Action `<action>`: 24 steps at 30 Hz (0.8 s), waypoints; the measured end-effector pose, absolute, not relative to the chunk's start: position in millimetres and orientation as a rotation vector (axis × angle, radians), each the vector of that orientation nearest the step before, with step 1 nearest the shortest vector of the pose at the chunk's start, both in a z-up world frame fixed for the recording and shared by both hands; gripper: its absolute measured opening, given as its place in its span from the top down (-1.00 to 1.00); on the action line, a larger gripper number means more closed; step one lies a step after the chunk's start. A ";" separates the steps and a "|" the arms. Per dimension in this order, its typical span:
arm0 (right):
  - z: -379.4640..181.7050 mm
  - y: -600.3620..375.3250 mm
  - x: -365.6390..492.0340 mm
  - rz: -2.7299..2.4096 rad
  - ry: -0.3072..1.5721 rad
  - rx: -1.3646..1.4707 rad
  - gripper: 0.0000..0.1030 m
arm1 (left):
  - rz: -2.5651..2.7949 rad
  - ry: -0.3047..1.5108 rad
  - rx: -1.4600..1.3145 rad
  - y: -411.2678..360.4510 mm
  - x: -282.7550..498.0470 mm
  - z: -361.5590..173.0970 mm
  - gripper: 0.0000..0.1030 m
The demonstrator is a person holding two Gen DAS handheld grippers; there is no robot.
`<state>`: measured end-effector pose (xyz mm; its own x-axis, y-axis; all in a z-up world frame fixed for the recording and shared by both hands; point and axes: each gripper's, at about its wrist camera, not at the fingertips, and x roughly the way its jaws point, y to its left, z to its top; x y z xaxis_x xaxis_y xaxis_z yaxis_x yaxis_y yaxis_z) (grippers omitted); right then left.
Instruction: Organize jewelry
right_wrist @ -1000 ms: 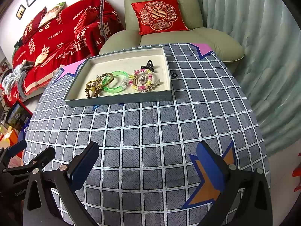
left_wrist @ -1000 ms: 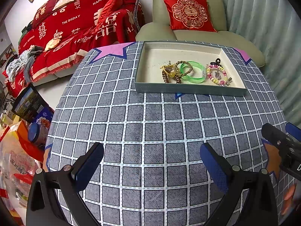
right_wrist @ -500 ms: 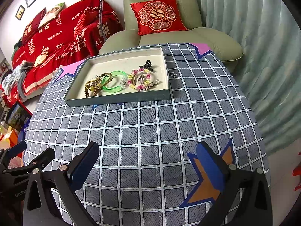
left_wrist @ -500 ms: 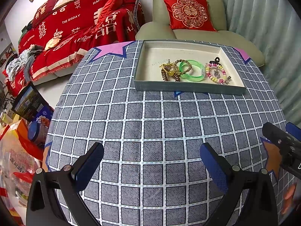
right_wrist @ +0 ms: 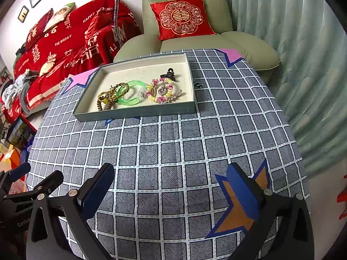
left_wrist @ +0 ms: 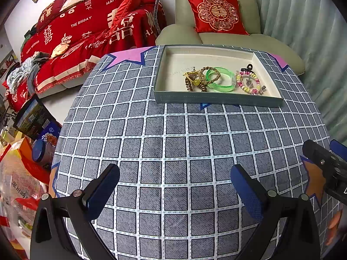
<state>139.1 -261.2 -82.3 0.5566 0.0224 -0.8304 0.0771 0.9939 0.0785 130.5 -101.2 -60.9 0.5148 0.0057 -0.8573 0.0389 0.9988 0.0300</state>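
Grippers left (left_wrist: pixel 174 186) and right (right_wrist: pixel 170 184) spread wide, empty, over bare tablecloth (right_wrist: pixel 173 143), tray (right_wrist: pixel 134 113) near far edge.

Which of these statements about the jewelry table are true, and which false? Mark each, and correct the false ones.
1. The green bangle lies inside the tray. True.
2. The left gripper holds a bracelet. False: its jaws are open and empty.
3. The beaded bracelet lies right of the green bangle in the right wrist view. True.
4. The tray sits on the armchair. False: it sits on the checked tablecloth.
5. The right gripper is open. True.
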 end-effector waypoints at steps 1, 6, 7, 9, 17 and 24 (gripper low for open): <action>-82.3 -261.4 138.9 -0.032 0.981 0.110 -0.99 | -0.020 1.030 0.047 -101.3 130.4 -60.7 -1.00; -82.2 -261.2 139.1 -0.032 0.981 0.111 -0.99 | -0.022 1.031 0.048 -101.2 131.0 -60.5 -1.00; -82.2 -261.3 138.9 -0.032 0.981 0.110 -0.99 | -0.021 1.031 0.047 -101.7 130.5 -61.7 -1.00; -82.2 -261.0 139.0 -0.032 0.980 0.110 -0.99 | -0.021 1.031 0.048 -101.7 130.8 -61.5 -1.00; -82.0 -261.3 138.5 -0.033 0.981 0.111 -0.99 | -0.020 1.031 0.050 -101.8 129.6 -61.6 -1.00; -82.3 -262.4 138.6 -0.033 0.982 0.111 -0.99 | -0.021 1.032 0.050 -102.5 128.4 -62.8 -1.00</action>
